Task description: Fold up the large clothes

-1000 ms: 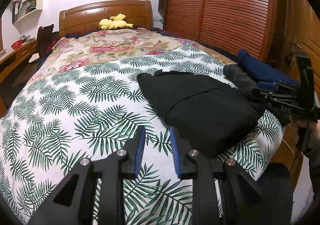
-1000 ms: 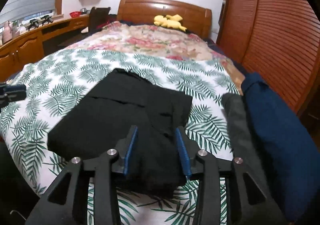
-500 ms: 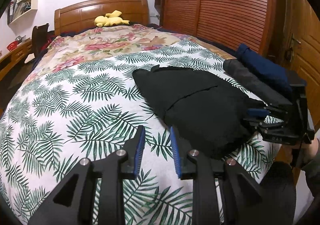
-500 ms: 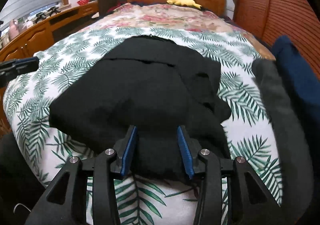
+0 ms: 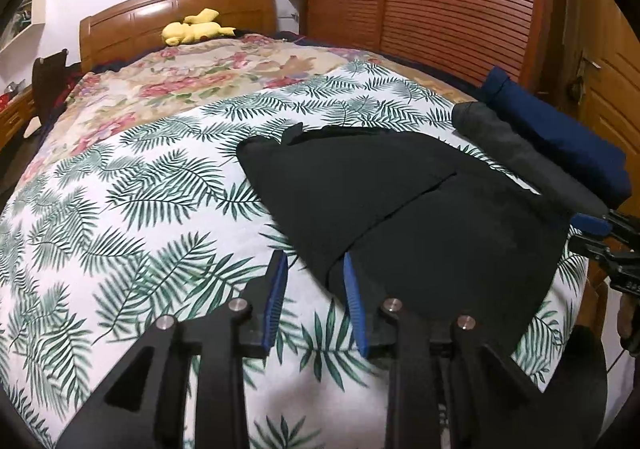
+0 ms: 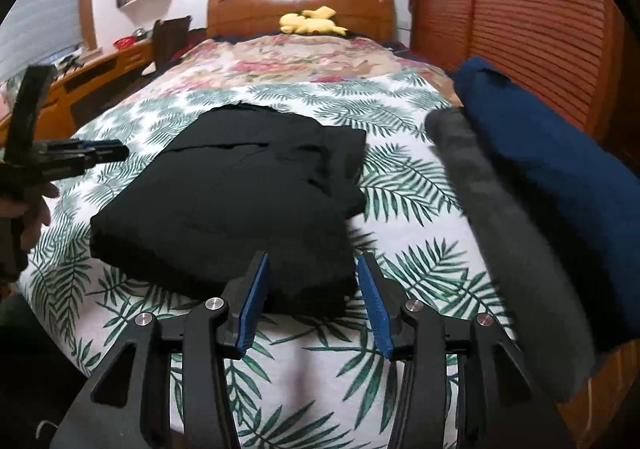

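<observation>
A folded black garment (image 5: 420, 209) lies on the leaf-print bedspread (image 5: 140, 209) near the foot of the bed; it also shows in the right wrist view (image 6: 240, 201). My left gripper (image 5: 314, 269) is open and empty at the garment's near left corner. My right gripper (image 6: 312, 273) is open and empty, its jaws on either side of the garment's near edge. The right gripper shows in the left wrist view (image 5: 596, 229) at the garment's right side. The left gripper shows in the right wrist view (image 6: 92, 153) left of the garment.
A folded grey garment (image 6: 512, 229) and a folded navy one (image 6: 552, 169) lie along the bed's right edge. A yellow plush toy (image 6: 310, 21) sits by the wooden headboard. A slatted wardrobe (image 5: 440, 1) stands on the right, a desk (image 6: 100, 65) on the left.
Both grippers have moved in toward the black garment. The left one moved right to the garment's near corner. The right one dipped close, then drew back a little.
</observation>
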